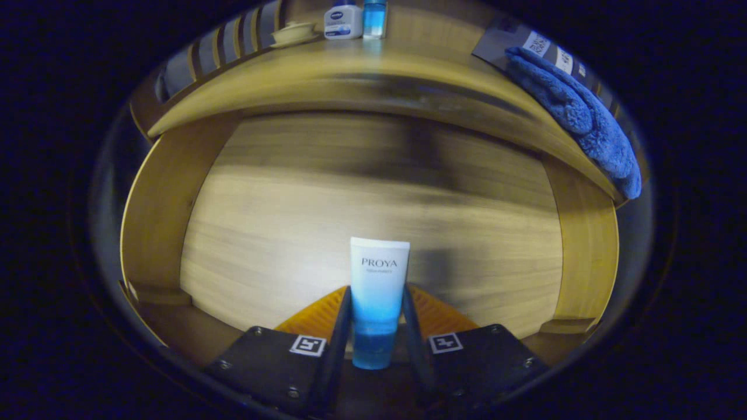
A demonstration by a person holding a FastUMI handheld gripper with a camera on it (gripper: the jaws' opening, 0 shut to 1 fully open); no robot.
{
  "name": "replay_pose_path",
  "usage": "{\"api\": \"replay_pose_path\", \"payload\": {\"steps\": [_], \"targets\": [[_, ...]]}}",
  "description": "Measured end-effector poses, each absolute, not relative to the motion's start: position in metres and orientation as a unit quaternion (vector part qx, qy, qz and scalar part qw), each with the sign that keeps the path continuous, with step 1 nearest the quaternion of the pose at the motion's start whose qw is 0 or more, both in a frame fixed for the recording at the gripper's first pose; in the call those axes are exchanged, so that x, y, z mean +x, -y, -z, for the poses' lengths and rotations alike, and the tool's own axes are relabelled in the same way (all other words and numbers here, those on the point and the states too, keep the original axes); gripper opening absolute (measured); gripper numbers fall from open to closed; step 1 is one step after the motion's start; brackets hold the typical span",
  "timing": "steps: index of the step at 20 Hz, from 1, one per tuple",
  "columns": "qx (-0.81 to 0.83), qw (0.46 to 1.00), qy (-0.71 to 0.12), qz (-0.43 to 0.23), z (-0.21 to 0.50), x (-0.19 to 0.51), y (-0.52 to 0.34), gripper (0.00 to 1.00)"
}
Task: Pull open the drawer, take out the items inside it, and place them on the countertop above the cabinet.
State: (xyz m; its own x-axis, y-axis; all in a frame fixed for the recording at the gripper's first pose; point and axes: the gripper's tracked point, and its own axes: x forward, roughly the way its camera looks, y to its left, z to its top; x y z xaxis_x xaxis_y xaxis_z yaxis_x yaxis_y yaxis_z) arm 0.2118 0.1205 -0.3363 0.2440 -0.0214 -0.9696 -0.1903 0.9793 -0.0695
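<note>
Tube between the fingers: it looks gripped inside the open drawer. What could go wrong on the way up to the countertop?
1. The gripper holds the tube by its lower half, with most of the tube sticking out ahead, so it may pivot or slip.
2. The countertop edge overhangs the drawer; lifting straight up could knock the tube against it.
3. A blue towel, bottles and a small dish already sit on top, which narrows the landing space.

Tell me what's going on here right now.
The gripper is shut on a white-and-blue tube, held between its fingers over the open wooden drawer. On the countertop above sit a white bottle, a blue bottle, a small dish and a blue towel.
</note>
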Motion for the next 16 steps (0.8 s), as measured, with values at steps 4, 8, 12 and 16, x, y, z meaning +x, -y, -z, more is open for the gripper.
{"api": "replay_pose_path", "payload": {"steps": [4,8,12,16], "targets": [[-0.085,0.797,-0.595,-0.051,0.332,0.212,-0.121,0.45],[-0.054,0.819,-0.569,-0.059,0.312,0.219,-0.132,0.45],[-0.035,0.845,-0.530,-0.061,0.275,0.233,-0.134,0.45],[-0.026,0.867,-0.494,-0.063,0.238,0.256,-0.135,0.45]]}}
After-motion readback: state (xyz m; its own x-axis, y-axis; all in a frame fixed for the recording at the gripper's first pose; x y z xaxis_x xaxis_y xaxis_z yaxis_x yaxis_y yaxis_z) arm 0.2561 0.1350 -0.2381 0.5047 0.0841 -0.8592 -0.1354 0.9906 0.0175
